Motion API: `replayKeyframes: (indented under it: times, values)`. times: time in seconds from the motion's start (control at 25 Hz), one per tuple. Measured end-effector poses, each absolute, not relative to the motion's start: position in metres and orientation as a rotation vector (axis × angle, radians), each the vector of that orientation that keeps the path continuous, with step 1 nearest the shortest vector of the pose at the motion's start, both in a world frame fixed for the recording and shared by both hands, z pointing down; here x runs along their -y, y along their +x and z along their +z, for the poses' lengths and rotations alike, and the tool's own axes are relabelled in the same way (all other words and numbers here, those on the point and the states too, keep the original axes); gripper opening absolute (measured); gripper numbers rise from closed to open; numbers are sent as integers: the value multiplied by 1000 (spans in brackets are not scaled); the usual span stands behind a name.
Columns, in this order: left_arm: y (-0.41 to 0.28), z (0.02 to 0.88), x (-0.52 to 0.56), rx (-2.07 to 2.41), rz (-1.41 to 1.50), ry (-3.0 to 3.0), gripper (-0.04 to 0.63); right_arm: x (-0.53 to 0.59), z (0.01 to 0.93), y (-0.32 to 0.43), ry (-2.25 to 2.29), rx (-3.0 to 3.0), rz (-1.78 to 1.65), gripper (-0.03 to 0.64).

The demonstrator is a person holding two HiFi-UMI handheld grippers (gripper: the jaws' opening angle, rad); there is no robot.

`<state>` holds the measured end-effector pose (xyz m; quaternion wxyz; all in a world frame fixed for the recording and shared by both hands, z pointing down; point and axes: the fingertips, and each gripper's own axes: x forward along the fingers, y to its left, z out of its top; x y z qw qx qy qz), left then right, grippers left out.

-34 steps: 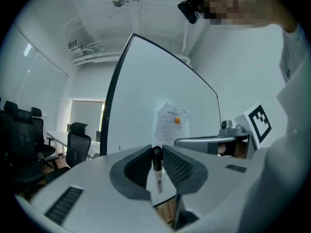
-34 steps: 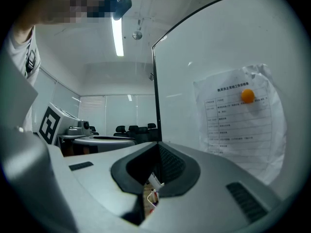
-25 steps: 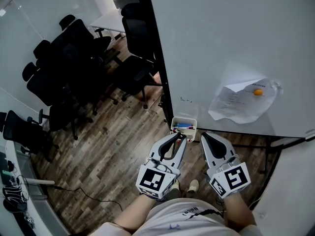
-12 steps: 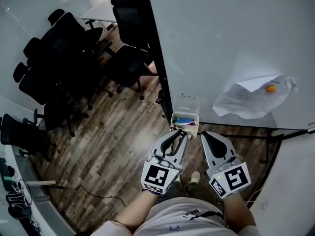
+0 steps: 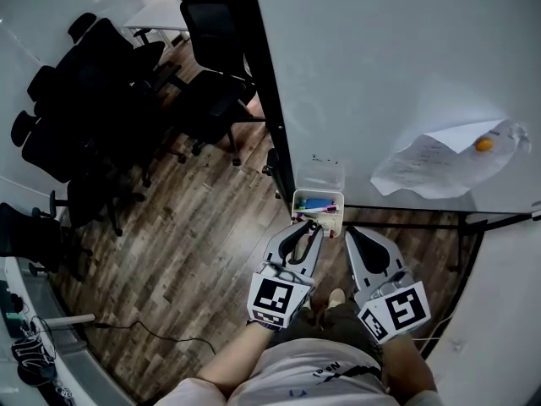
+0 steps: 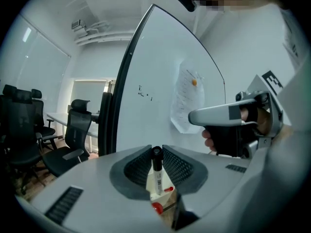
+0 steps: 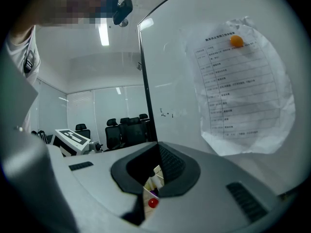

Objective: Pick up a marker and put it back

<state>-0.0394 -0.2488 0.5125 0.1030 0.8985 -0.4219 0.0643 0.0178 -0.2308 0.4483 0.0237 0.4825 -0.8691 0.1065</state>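
My left gripper (image 5: 311,227) clamps the marker (image 6: 156,170) upright, just before the white marker box (image 5: 336,198) under the whiteboard (image 5: 397,66). My right gripper (image 5: 350,233) is closed, empty. A paper sheet (image 5: 431,166) hangs right and office chairs (image 5: 93,100) stand left.

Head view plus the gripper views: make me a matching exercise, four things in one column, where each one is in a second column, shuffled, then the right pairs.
Things
1. black marker
2. orange magnet
3. white marker box
4. black office chairs

Places
A. on the wooden floor, left of the whiteboard
B. on the sheet of paper
C. upright between the left gripper's jaws
D. against the whiteboard, just ahead of the left gripper

Pairs: 1-C, 2-B, 3-D, 4-A
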Motion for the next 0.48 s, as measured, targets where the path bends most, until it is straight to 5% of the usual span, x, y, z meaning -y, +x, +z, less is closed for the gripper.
replayKeyframes:
  times: [0.48]
  values:
    - [-37, 556, 257, 1199, 205, 2633, 75, 236, 473, 18, 1522, 2656, 348, 12]
